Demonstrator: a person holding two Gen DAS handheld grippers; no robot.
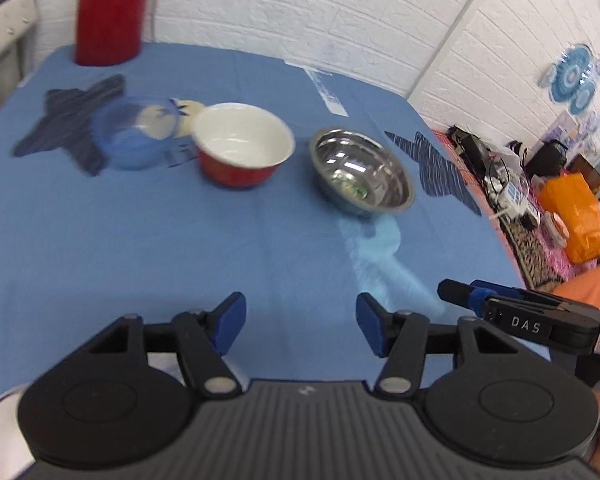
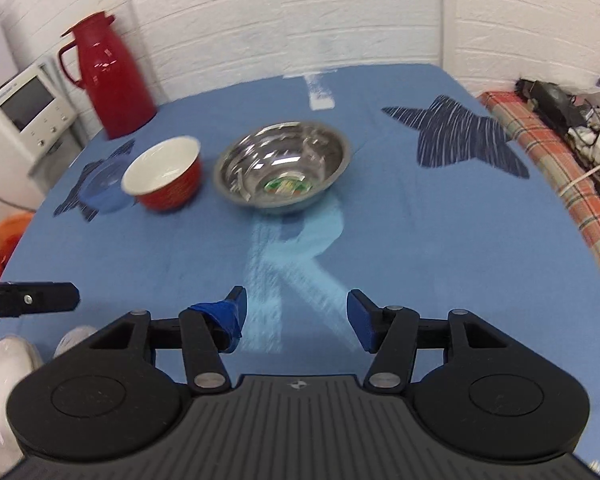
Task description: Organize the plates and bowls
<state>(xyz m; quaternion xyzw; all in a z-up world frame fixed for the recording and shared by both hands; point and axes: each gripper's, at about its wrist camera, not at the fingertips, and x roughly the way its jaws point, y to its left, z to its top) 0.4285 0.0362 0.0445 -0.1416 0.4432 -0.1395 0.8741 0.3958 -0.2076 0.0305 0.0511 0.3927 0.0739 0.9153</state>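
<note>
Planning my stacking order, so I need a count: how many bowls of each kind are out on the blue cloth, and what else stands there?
Steel bowl: 1
Red bowl with white inside: 1
Clear blue bowl: 1
Red jug: 1
Total: 4; white dishes at the near left edge are too cut off to count.

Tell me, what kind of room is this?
Probably a home-style room set up for recording chores: a table under a blue cloth bears bowls and a red thermos jug, beside white brick-pattern walls and a cluttered side bench.
</note>
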